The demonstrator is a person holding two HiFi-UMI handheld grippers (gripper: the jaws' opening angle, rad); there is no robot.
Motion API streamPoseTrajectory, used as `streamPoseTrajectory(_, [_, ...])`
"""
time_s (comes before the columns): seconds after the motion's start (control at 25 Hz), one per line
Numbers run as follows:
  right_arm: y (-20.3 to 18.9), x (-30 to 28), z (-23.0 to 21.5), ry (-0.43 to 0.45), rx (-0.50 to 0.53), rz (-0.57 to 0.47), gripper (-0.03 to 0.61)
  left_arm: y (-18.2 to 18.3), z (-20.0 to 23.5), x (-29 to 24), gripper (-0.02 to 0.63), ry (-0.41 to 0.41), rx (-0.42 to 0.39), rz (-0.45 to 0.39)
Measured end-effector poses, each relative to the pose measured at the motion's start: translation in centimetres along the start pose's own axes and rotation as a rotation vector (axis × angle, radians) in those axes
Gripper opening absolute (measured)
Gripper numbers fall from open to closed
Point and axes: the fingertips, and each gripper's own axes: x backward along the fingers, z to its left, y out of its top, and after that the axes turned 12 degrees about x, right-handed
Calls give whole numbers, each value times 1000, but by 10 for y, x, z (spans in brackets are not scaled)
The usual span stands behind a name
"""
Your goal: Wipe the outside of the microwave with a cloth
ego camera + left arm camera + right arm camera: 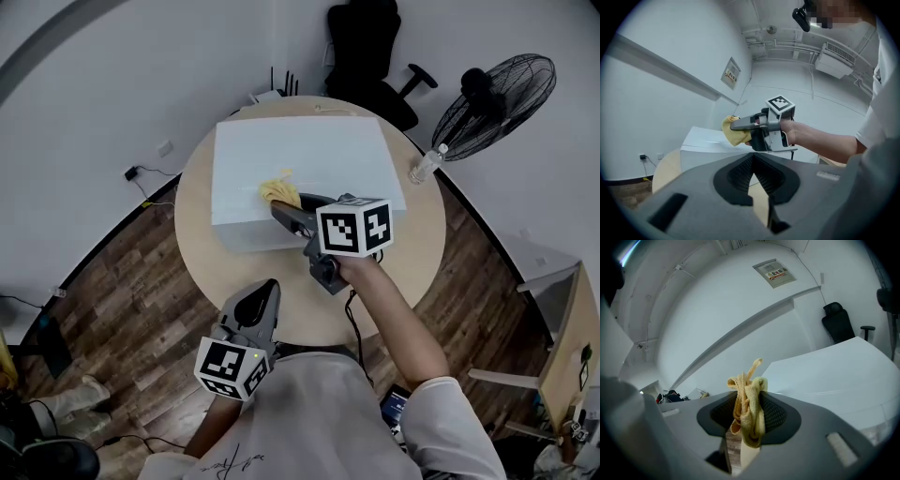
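The white microwave [300,159] stands on a round wooden table [202,262]. My right gripper [277,200] is shut on a bunched yellow cloth [278,191], held over the front part of the microwave's top. In the right gripper view the cloth [747,411] hangs squeezed between the jaws, with the microwave's top [829,366] stretching away on the right. My left gripper [255,305] sits low at the table's near edge, jaws shut with nothing in them. The left gripper view shows the right gripper [736,124], the cloth [733,132] and the microwave [705,147].
A clear plastic bottle [427,164] stands at the table's right edge. Behind the table are a black office chair [370,52] and a standing fan [492,98]. A cable [354,328] trails off the table's near side. Wood floor surrounds the table.
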Motion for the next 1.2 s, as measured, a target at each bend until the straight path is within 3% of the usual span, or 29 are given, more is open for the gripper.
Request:
streamPoseTrajectory(0.48, [-21, 69, -43, -124, -17, -68, 144, 13, 22, -7, -8, 55, -6, -15])
streamPoseTrajectory(0.8, [-44, 96, -45, -176, 16, -73, 144, 14, 39, -3, -8, 84, -5, -10])
streamPoseTrajectory(1.2, [-88, 131, -40, -231, -32, -69, 144, 1, 40, -4, -8, 78, 10, 21])
